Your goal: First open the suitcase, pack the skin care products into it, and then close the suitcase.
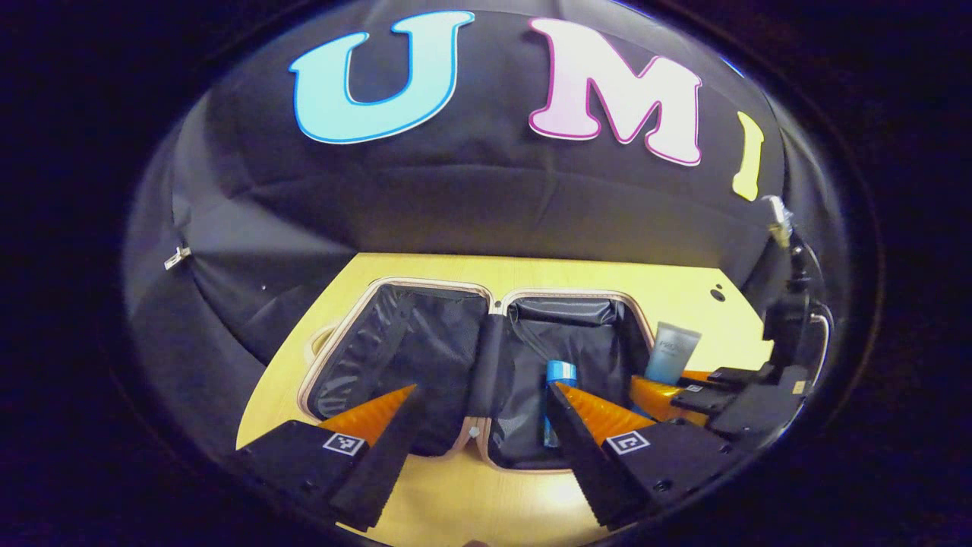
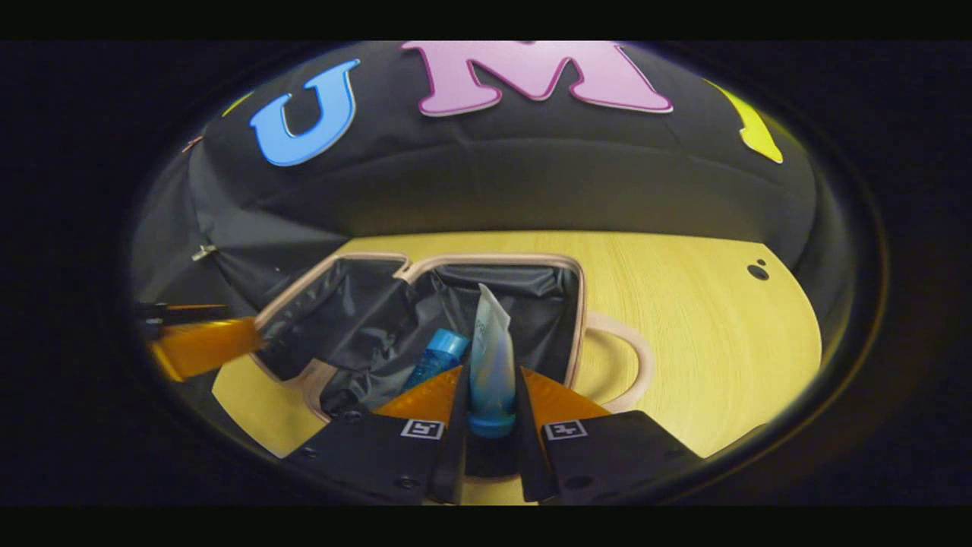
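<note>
The suitcase (image 1: 471, 365) is found lying open flat on the light wooden table (image 1: 683, 292), both halves lined in dark fabric. A blue bottle (image 1: 558, 399) is seen lying inside the right half in the left gripper view; in the right gripper view it lies in the same half, just left of the gripper fingers.

The left gripper (image 1: 486, 395) is held above the near edge of the suitcase with its fingers spread well apart and nothing between them.

The right gripper (image 2: 490, 380) is clamped on a pale tube (image 2: 491, 357), both fingers pressing on its sides near the blue cap end, which points back toward the camera. The tube is held over the half that contains the blue bottle. In the left gripper view the tube is seen standing up at the right rim of the suitcase, with the right gripper beside it.
</note>
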`<state>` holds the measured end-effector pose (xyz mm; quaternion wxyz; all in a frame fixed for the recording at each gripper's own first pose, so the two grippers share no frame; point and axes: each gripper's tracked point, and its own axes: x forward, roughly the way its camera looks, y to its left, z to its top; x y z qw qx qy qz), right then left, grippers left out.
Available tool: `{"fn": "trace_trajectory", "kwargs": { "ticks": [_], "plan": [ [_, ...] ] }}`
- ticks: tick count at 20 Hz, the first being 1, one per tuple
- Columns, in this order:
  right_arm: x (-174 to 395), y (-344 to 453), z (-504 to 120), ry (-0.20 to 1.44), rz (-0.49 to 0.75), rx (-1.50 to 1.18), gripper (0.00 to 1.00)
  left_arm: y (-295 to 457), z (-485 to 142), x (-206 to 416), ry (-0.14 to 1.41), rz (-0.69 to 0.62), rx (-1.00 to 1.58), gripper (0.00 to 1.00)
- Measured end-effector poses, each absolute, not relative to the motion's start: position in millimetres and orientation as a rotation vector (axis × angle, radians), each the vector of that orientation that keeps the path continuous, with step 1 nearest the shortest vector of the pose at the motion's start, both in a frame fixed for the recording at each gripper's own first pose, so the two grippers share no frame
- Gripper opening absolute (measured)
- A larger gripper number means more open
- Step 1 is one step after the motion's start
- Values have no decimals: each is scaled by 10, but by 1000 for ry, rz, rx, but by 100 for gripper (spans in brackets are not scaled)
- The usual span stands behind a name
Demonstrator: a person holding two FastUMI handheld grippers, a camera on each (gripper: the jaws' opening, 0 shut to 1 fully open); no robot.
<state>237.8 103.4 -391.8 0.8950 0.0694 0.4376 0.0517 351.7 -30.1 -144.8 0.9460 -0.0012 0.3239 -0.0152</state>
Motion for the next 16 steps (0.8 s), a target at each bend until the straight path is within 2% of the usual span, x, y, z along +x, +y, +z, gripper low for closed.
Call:
{"fn": "trace_trajectory", "kwargs": {
  "ticks": [4, 5, 6, 8, 9, 10, 11, 12, 13, 14, 15, 16],
  "plan": [
    [2306, 1205, -4134, 1016, 84, 194, 33, -62, -1497, 3401, 660, -6, -46, 99],
    [2317, 1224, -4174, 1022, 79, 178, 40, -4, -1496, 3394, 651, 5, -68, 99],
    [2328, 1226, -4226, 1030, 69, 164, 33, 44, -1521, 3397, 651, 7, -100, 99],
    [2352, 1181, -4303, 1043, 30, 159, 33, 215, -1603, 3405, 660, 27, -133, 97],
    [2378, 1153, -4323, 1050, 6, 166, 37, 353, -1646, 3428, 665, 52, -137, 97],
    [2394, 1129, -4306, 1047, -2, 168, 27, 497, -1674, 3455, 667, 80, -138, 97],
    [2407, 1136, -4284, 1041, 3, 171, 36, 677, -1680, 3472, 657, 128, -132, 96],
    [2414, 1171, -4255, 1032, 15, 178, 39, 883, -1688, 3511, 642, 170, -138, 97],
    [2424, 1203, -4181, 1018, 30, 189, 51, 1071, -1703, 3543, 631, 195, -155, 97],
    [2435, 1226, -4100, 995, 42, 190, 58, 1276, -1743, 3581, 634, 222, -177, 96],
    [2465, 1232, -3994, 960, 51, 183, 77, 1468, -1786, 3605, 638, 246, -198, 96],
    [2495, 1224, -3868, 917, 60, 173, 84, 1667, -1821, 3655, 642, 257, -216, 96]
  ]
}}
